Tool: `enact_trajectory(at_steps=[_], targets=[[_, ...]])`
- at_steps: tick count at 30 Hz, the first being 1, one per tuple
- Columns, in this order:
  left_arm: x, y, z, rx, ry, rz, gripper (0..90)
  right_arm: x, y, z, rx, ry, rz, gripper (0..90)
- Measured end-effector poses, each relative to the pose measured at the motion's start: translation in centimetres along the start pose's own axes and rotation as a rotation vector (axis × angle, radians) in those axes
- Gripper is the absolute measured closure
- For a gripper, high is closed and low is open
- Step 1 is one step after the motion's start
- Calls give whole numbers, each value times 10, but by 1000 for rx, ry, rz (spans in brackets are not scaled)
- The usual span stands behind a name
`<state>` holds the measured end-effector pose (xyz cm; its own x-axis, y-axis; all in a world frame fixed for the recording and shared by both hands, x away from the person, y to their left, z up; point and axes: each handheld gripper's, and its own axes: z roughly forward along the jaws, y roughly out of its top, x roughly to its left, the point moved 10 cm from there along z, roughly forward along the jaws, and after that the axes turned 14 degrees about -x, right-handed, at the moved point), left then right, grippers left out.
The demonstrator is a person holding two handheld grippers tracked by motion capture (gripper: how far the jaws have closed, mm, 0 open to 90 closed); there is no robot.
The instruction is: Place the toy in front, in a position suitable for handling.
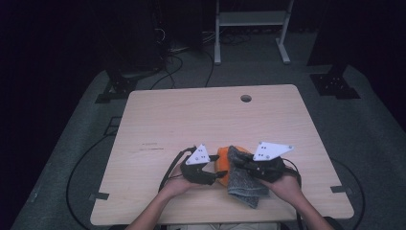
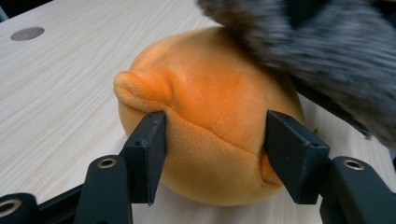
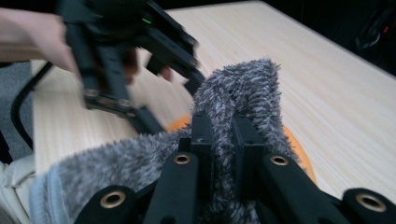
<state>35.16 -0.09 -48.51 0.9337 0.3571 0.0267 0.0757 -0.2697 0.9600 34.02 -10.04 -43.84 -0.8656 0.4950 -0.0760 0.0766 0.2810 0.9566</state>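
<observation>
Pinched tight between the right gripper [image 3: 223,135] jaws, the fuzzy grey sock [image 3: 243,88] drapes over the orange plush ball [image 2: 205,116] ahead. Left gripper [image 2: 215,154] jaws straddle that ball, pressing its sides.

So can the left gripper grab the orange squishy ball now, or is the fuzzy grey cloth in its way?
Probably yes. The left gripper already has its fingers on either side of the orange plush ball, pressing into it. The grey cloth, pinched by the right gripper, drapes over the ball's top and far side, not between those fingers.
</observation>
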Motion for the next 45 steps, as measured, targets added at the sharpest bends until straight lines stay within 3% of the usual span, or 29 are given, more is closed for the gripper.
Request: enact_trajectory(at_steps=[2, 3, 5, 7, 9, 12, 18, 22, 23, 26, 27, 28, 30, 32, 34, 36, 39, 45], targets=[[1, -1, -2, 1, -5, -16, 380, -10, -11, 1, 16, -13, 20, 810], [2, 0, -2, -11, -8, -43, 380, -11, -17, -1, 15, -8, 55, 810], [7, 3, 3, -13, 33, -132, 217, -9, -23, -4, -2, -15, 81, 811], [7, 3, 8, -20, 18, -184, 165, -2, -25, -5, -18, 2, 96, 811], [4, 3, 10, -24, 14, -161, 224, 1, -26, -5, -16, 1, 75, 810], [1, 4, 7, -23, 16, -110, 325, -2, -28, -11, -21, 9, 99, 811], [0, 1, 6, -15, 5, -69, 365, -20, -41, -36, 13, -51, 115, 810], [-1, 1, 5, -7, -2, -41, 355, -27, -32, -33, -26, -45, 146, 809], [-1, 1, 5, -7, 0, -53, 355, -27, -32, -33, -26, -45, 146, 809], [1, 6, 5, -26, -19, -181, 200, -21, -37, -24, 6, -27, 137, 809], [2, 8, 5, -36, -20, -200, 188, -16, -38, -23, 11, -13, 131, 810], [2, 8, 6, -33, -12, -189, 201, -12, -37, -23, 9, -3, 127, 810], [1, 7, 8, -23, 9, -123, 291, -7, -32, -23, 9, -5, 97, 810], [-3, 8, 9, -29, 12, -76, 343, -2, -22, -22, -18, 21, 114, 810], [-7, 10, 10, -22, 15, -17, 364, 1, -12, -18, -38, 32, 94, 810], [-10, 10, 10, -19, 15, 14, 373, 5, -5, -12, -37, 40, 68, 810], [-9, 7, 6, -18, 7, 22, 389, 2, -10, -7, -9, 33, 54, 811], [-10, 6, 6, -24, -6, 23, 398, -15, -31, -26, 12, -10, 130, 812]])
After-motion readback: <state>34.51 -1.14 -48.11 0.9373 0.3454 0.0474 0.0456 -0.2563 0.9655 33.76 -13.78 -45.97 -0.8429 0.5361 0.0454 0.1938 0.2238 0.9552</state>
